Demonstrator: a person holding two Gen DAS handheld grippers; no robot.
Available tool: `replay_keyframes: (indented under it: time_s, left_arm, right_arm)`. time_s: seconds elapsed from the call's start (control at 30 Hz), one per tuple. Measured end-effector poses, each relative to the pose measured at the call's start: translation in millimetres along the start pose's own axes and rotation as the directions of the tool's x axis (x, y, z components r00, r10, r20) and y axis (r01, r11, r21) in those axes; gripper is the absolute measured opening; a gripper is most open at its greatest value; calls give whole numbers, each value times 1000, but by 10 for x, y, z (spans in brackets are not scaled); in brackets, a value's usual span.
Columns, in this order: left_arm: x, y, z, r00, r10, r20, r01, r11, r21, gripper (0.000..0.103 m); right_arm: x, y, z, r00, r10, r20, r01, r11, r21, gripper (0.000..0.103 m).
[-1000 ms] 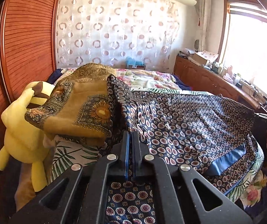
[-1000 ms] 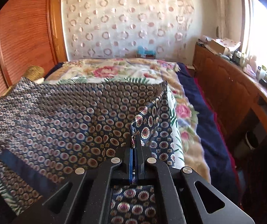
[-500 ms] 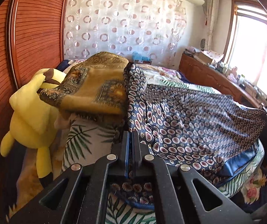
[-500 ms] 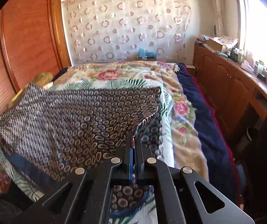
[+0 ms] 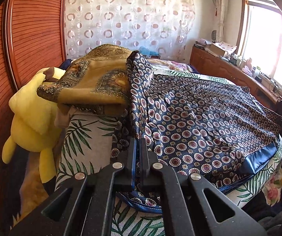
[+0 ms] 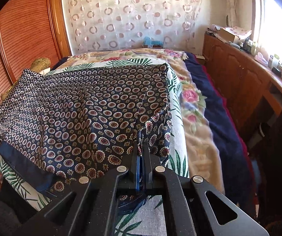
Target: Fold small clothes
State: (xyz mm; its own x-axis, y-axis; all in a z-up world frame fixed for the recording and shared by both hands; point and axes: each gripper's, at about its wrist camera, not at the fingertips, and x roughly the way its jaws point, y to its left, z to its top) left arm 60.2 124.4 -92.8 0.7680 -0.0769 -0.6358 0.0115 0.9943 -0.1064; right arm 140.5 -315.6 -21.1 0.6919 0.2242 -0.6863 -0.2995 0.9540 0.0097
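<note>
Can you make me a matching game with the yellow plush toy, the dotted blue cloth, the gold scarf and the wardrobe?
Things:
1. yellow plush toy
2. blue patterned cloth
3. gold scarf
4. wooden wardrobe

States:
A. pinched by both grippers
B. ribbed, reddish brown
C. squeezed between bed and wardrobe
D. piled at the bed's left edge

Pairs: 1-C, 2-A, 3-D, 4-B

Patterned cloth (image 5: 200, 114) spread across the near end of the bed (image 6: 196, 106), one near corner clamped in each tongs: left tongs (image 5: 138, 143), right tongs (image 6: 141, 147). Folded scarf (image 5: 93, 82) lies left of it, on the plush toy (image 5: 30, 118). Cabinet (image 6: 245, 78) stands right of the bed, curtain (image 6: 133, 15) behind.
</note>
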Motion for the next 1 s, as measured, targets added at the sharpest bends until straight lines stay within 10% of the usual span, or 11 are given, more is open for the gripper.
replay_keyframes:
  time_s: [0.23,0.43,1.0]
  left_arm:
    - [14,5,-51,1000,8,-8,-8,1000,1,3]
    - [52,9,-85,1000,12,-20,-12,1000,-7,3]
    - [135,14,-171,998,17,-54,-17,1000,-10,3]
  right_arm:
    - [-239,64,55,998,-37,55,36,999,12,7]
    - [-479,406,73,990,-42,134,48,998,-48,61]
    - [213,1383,-148,984,174,34,-170,979,-115,75]
